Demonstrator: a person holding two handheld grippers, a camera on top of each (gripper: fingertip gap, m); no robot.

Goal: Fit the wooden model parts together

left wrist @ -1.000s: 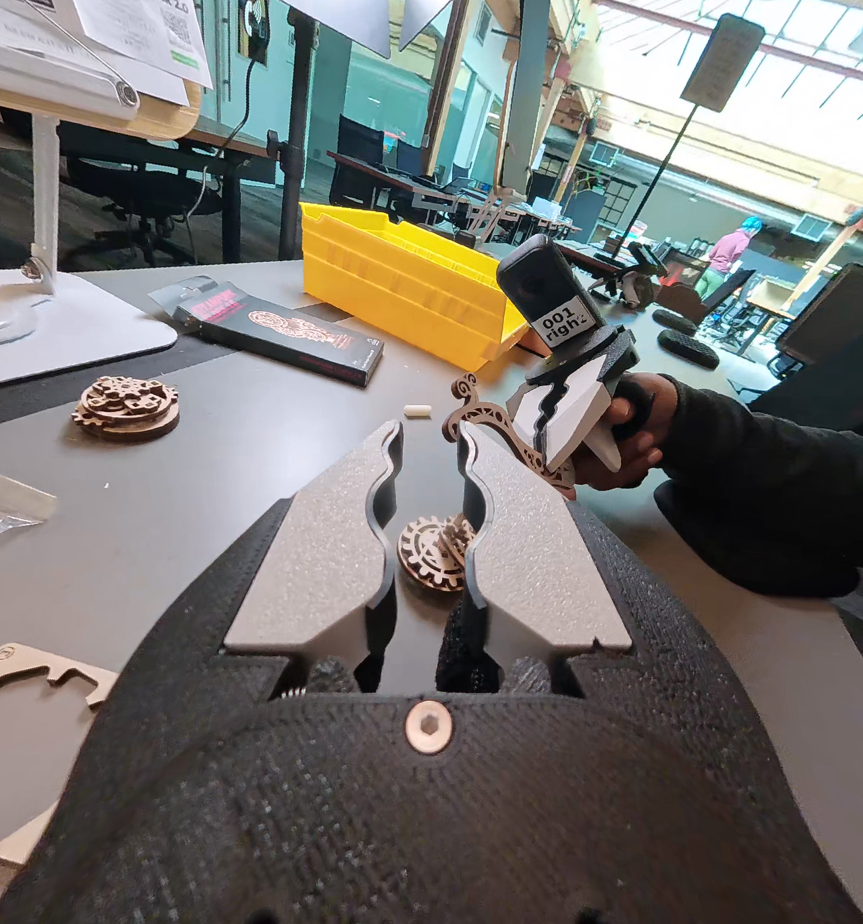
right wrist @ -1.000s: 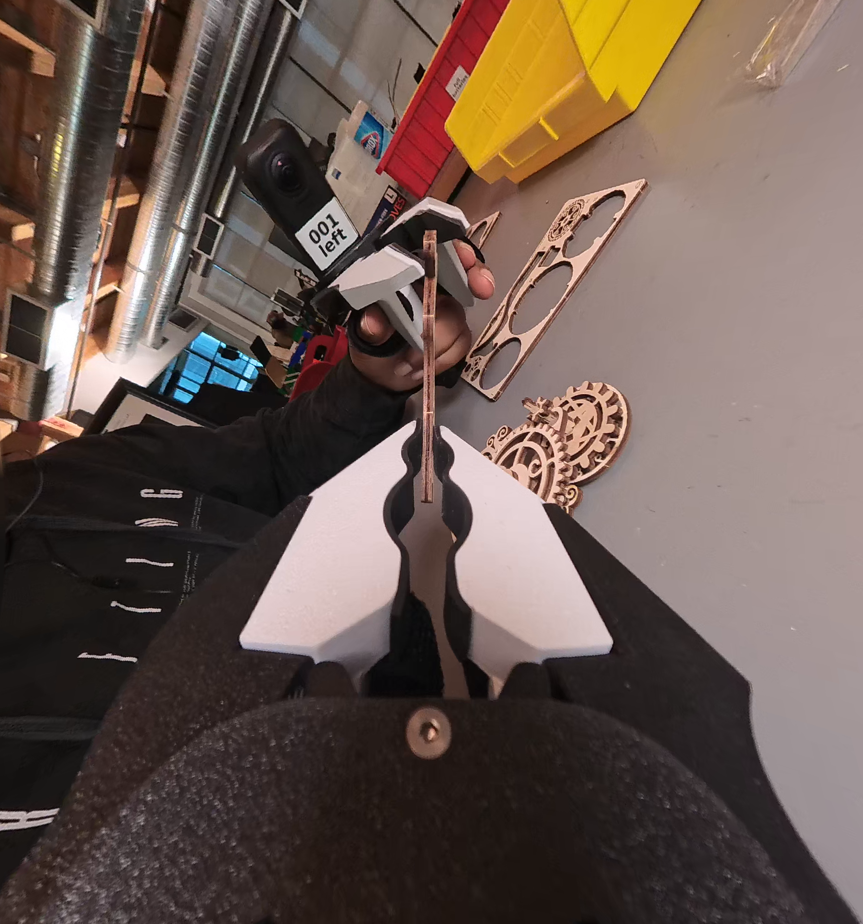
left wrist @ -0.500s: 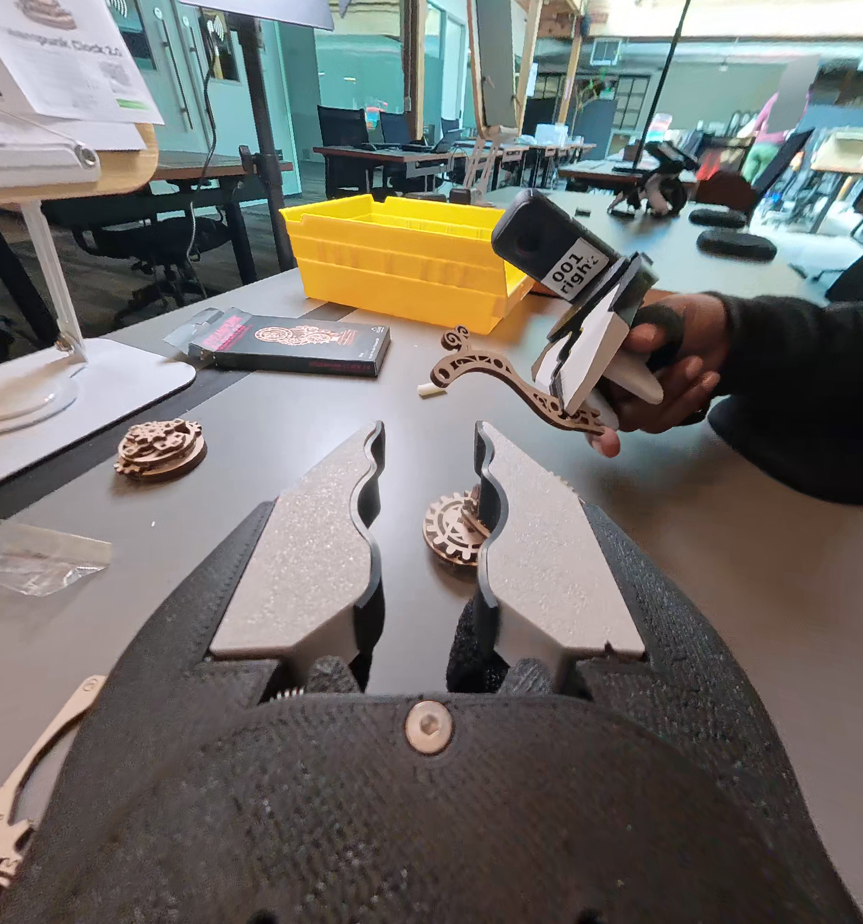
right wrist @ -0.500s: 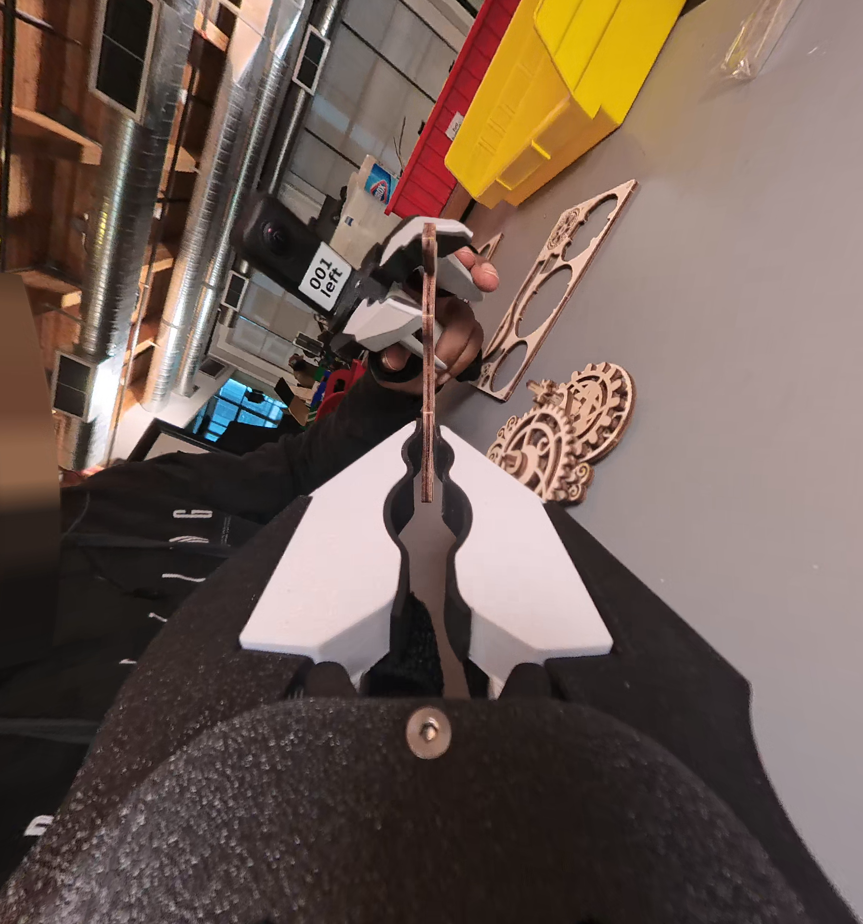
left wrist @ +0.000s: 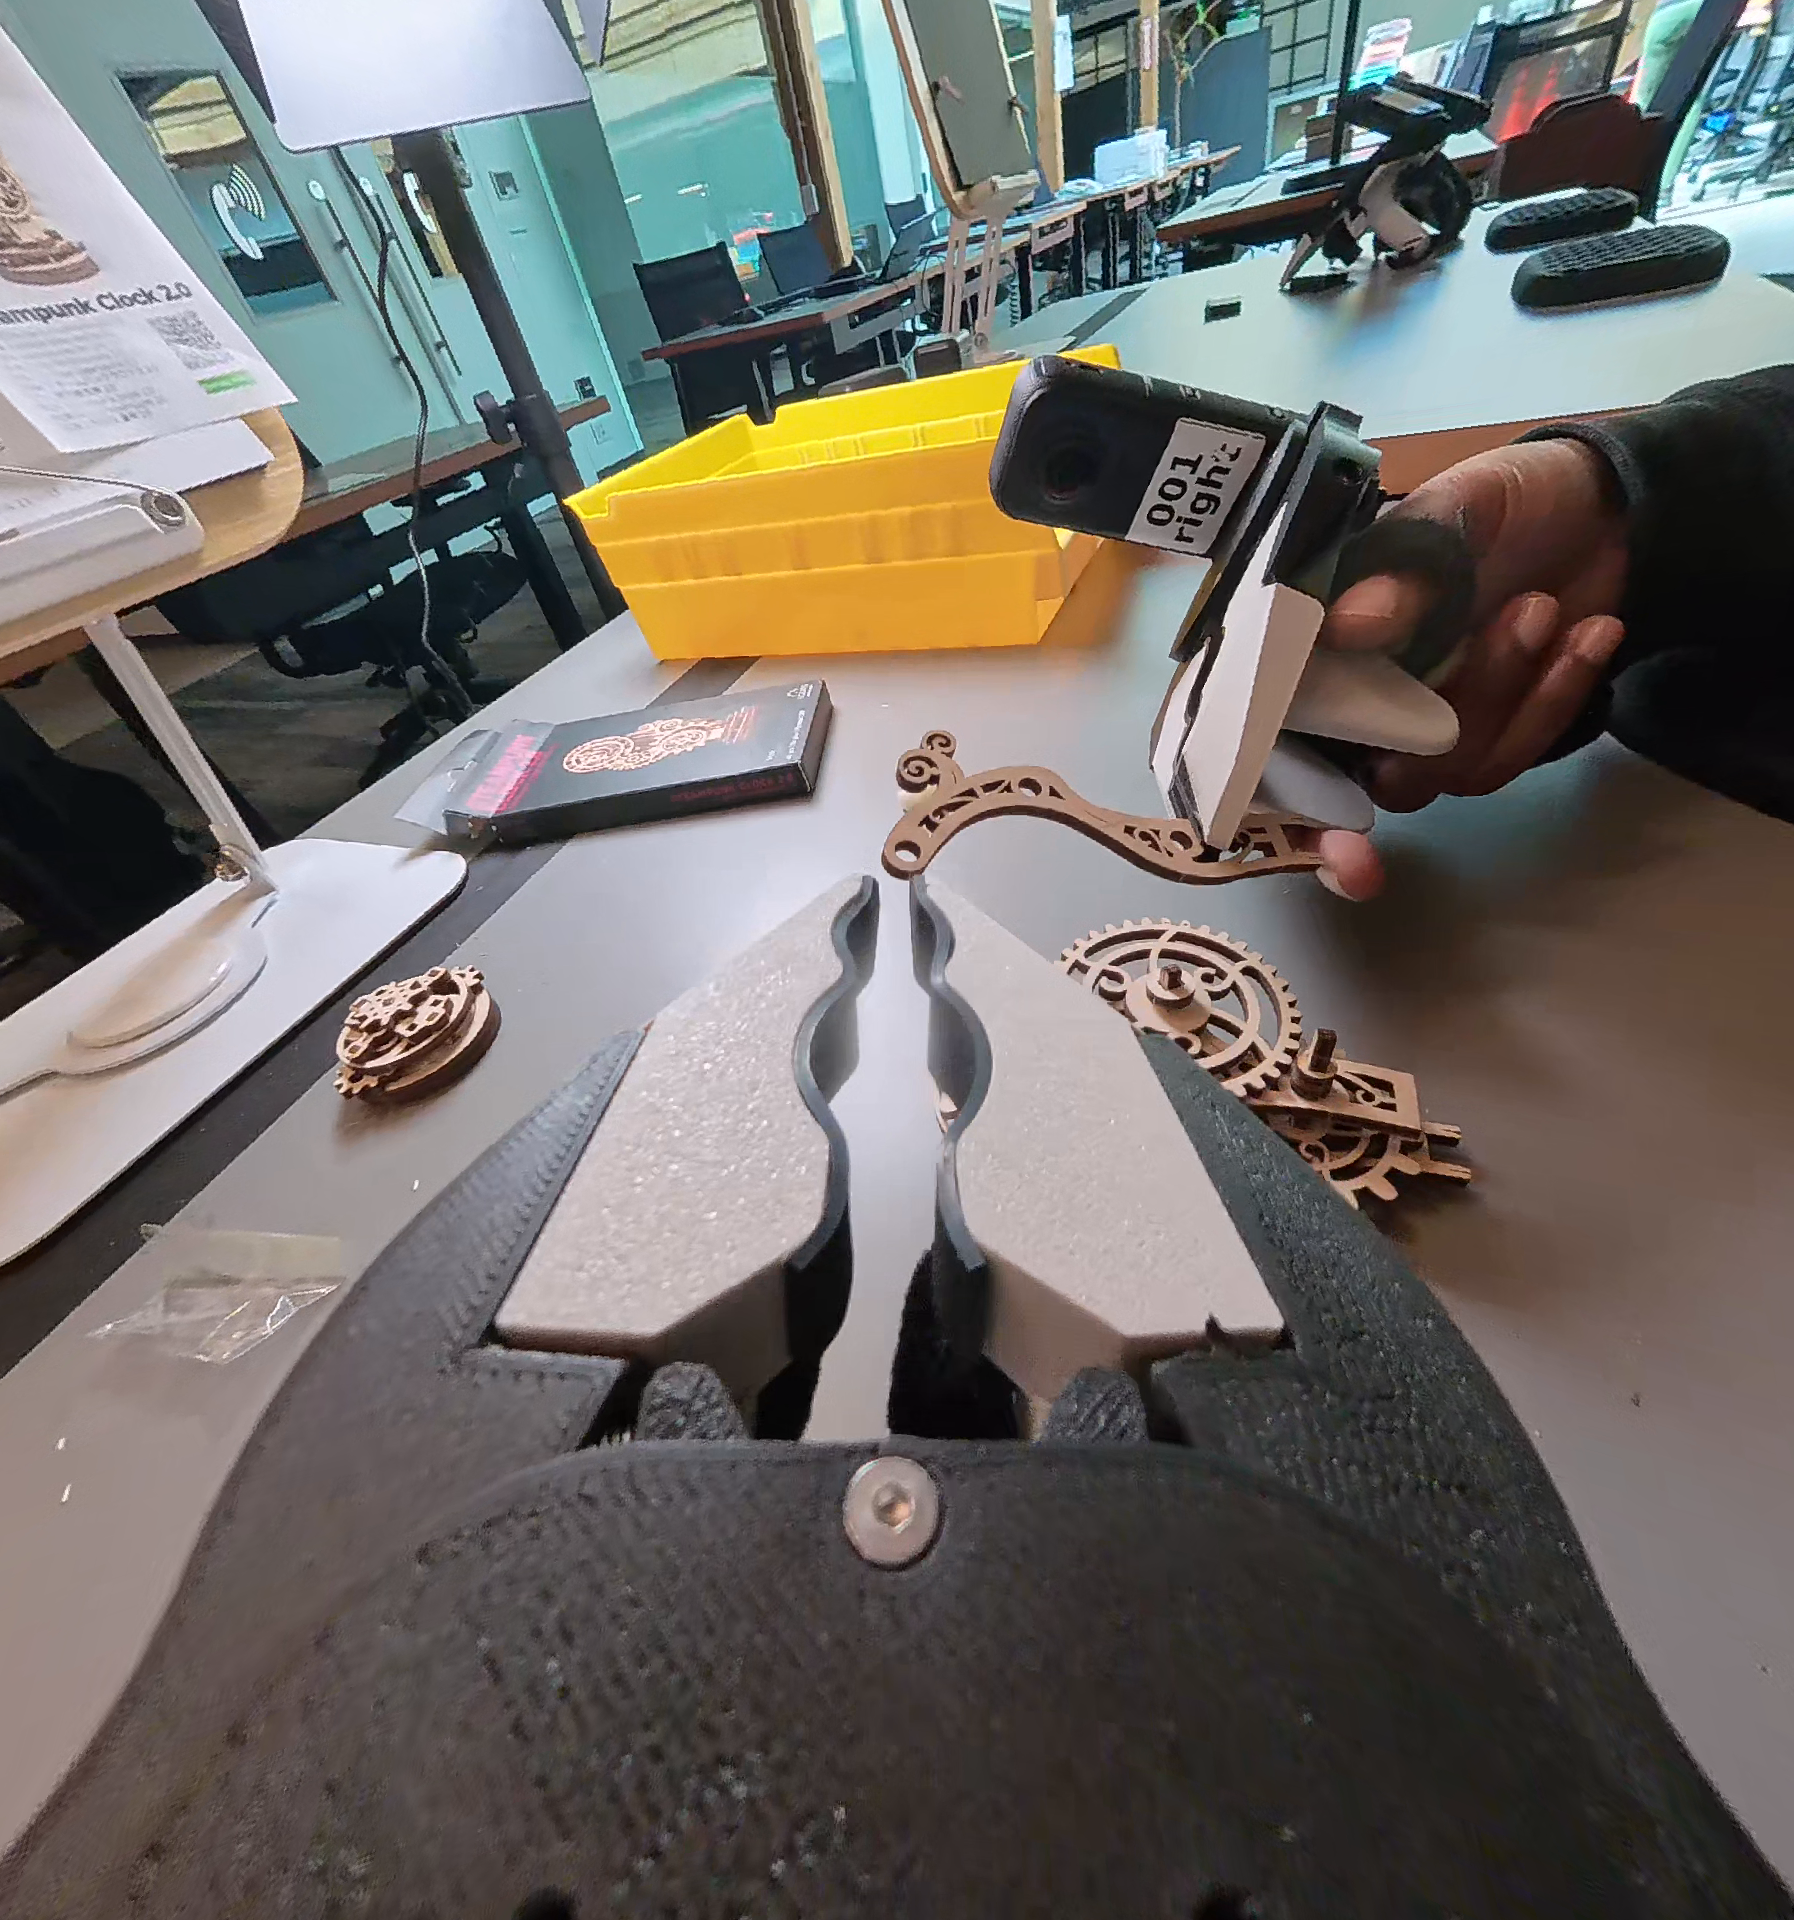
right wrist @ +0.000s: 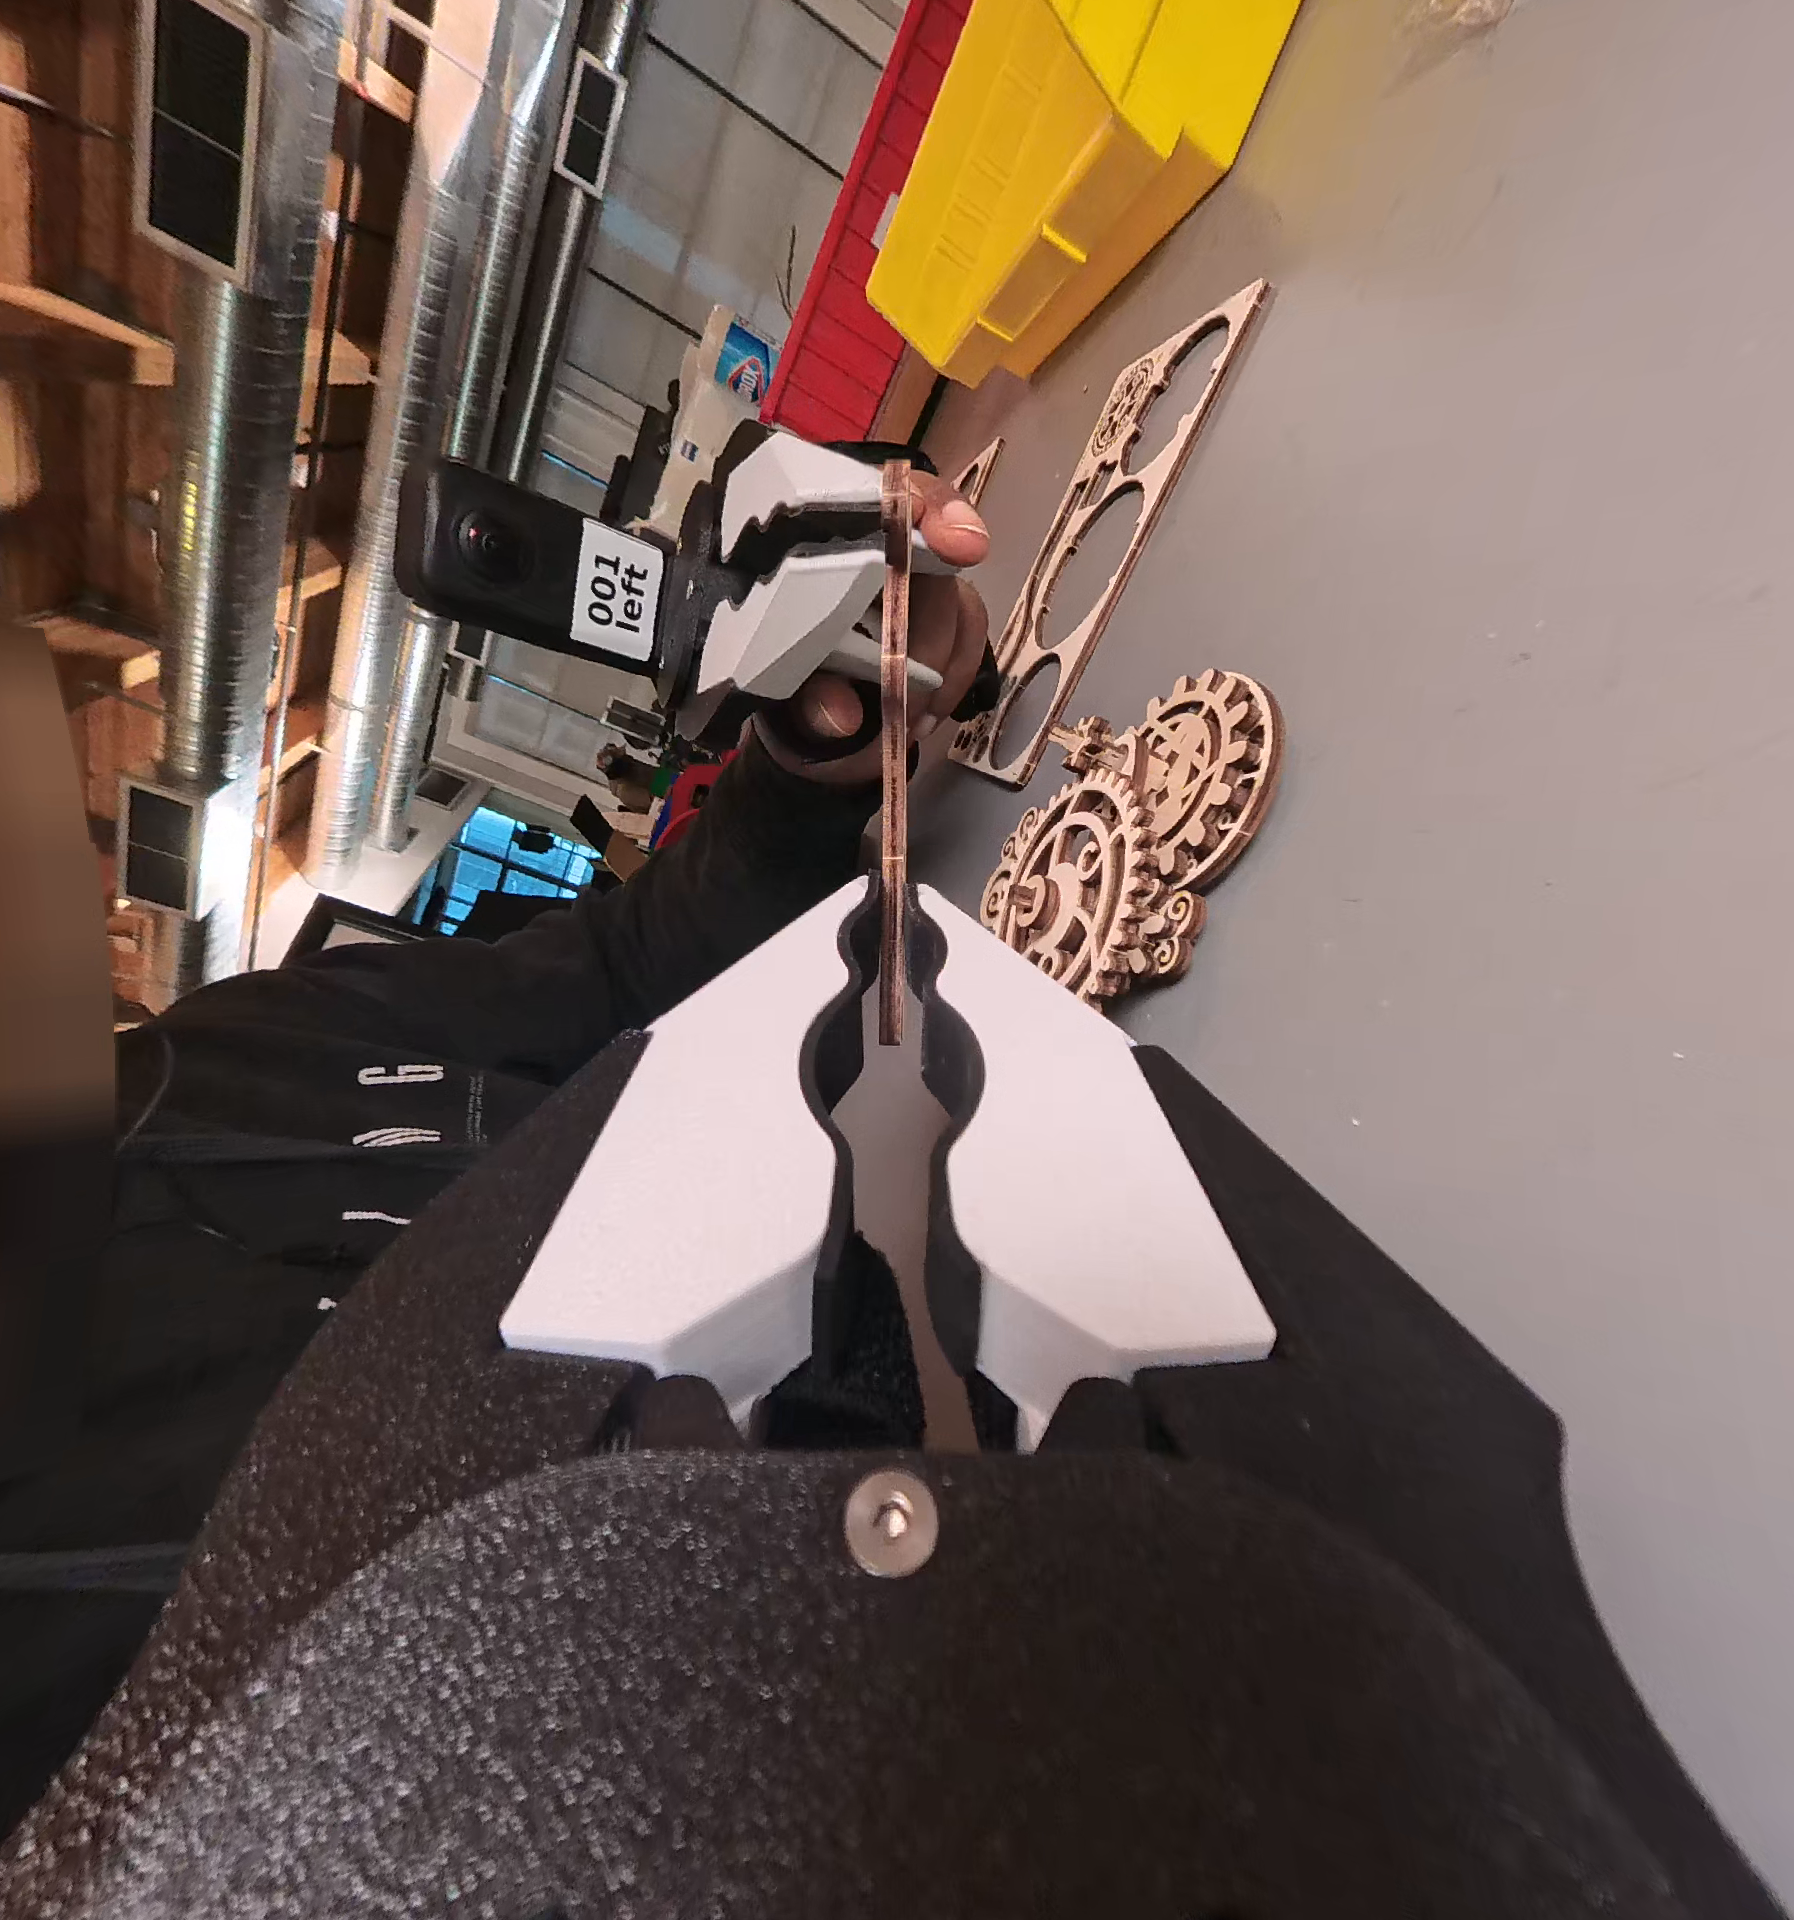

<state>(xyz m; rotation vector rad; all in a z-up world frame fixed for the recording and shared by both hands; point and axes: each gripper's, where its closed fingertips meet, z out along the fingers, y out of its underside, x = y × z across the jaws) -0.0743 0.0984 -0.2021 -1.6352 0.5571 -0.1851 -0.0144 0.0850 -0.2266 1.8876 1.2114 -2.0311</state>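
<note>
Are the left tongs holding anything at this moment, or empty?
Empty. The left tongs are nearly closed with only bare table showing in the slit between the fingers; the gear assembly lies on the table beside them.

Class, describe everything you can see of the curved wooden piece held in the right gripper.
The curved wooden piece is a thin, flat, brown S-shaped arm with cut-out scrollwork, a curl and a small round hole at its free end. The right gripper pinches its other end, pads pressed on both faces. It hangs clear above the grey table, touching nothing else.
</note>
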